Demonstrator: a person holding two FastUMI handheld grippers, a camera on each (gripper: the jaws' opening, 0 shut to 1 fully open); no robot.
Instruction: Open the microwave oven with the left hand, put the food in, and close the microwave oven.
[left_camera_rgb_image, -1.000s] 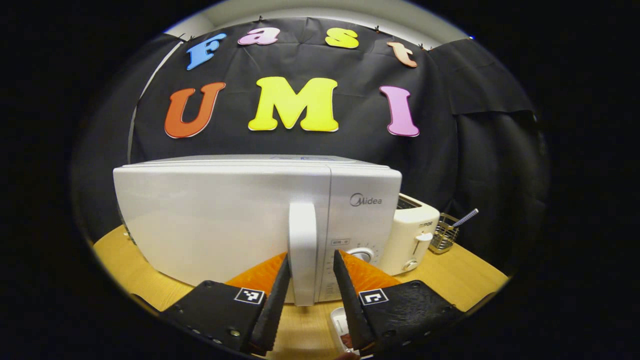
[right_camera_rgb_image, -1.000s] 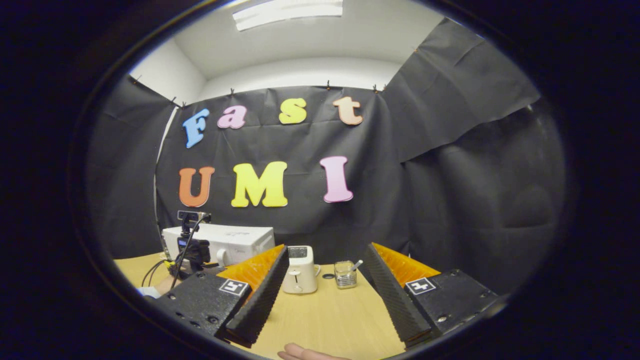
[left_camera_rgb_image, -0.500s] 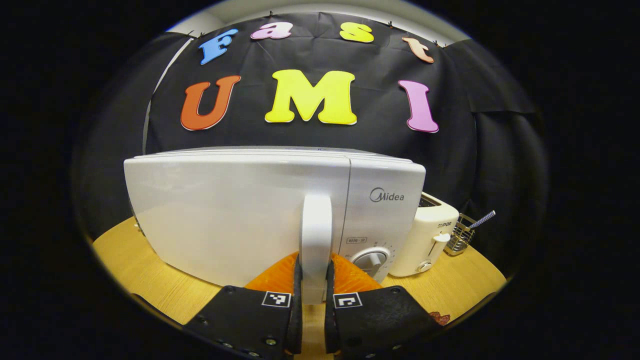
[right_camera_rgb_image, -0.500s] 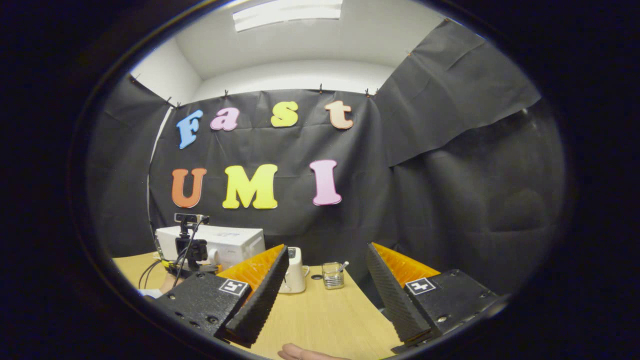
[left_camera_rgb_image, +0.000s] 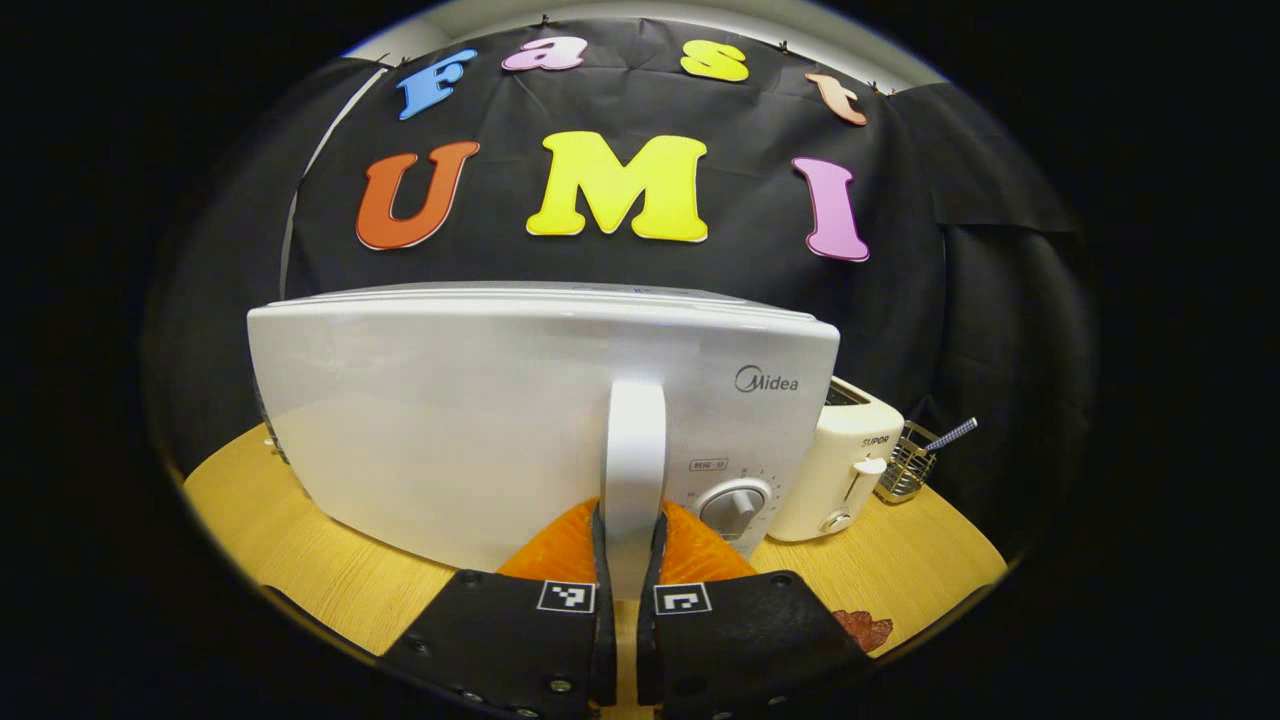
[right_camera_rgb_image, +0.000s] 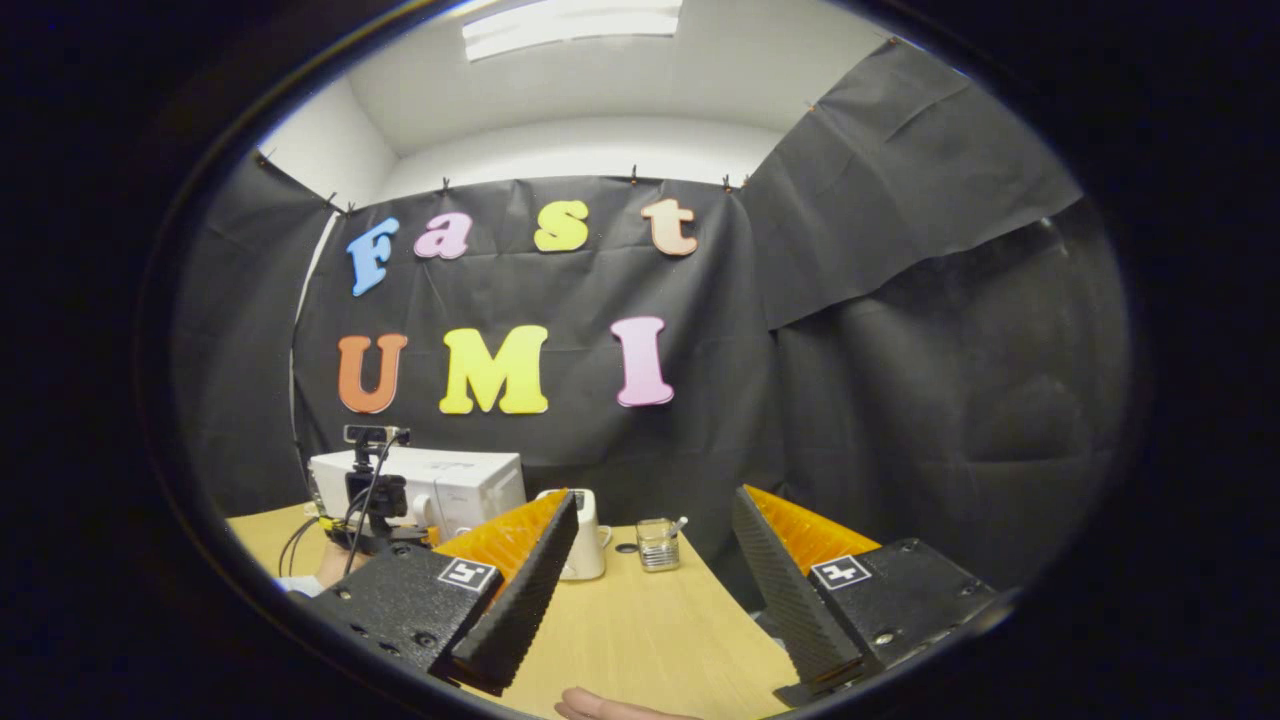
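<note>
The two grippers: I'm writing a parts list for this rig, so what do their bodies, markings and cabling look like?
Both the left gripper and the right gripper have flat black bodies with visible screws and one small square black-and-white marker near each finger. The right one's fingers are long wedges with ribbed inner faces. Seen from the right gripper view, dark cables trail from a small camera mounted on the left gripper.

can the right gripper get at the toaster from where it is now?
Probably yes. The right gripper is open, holding nothing, and the toaster stands ahead across bare table, partly behind one of its fingers. The left gripper is shut on the microwave handle, off to one side.
</note>
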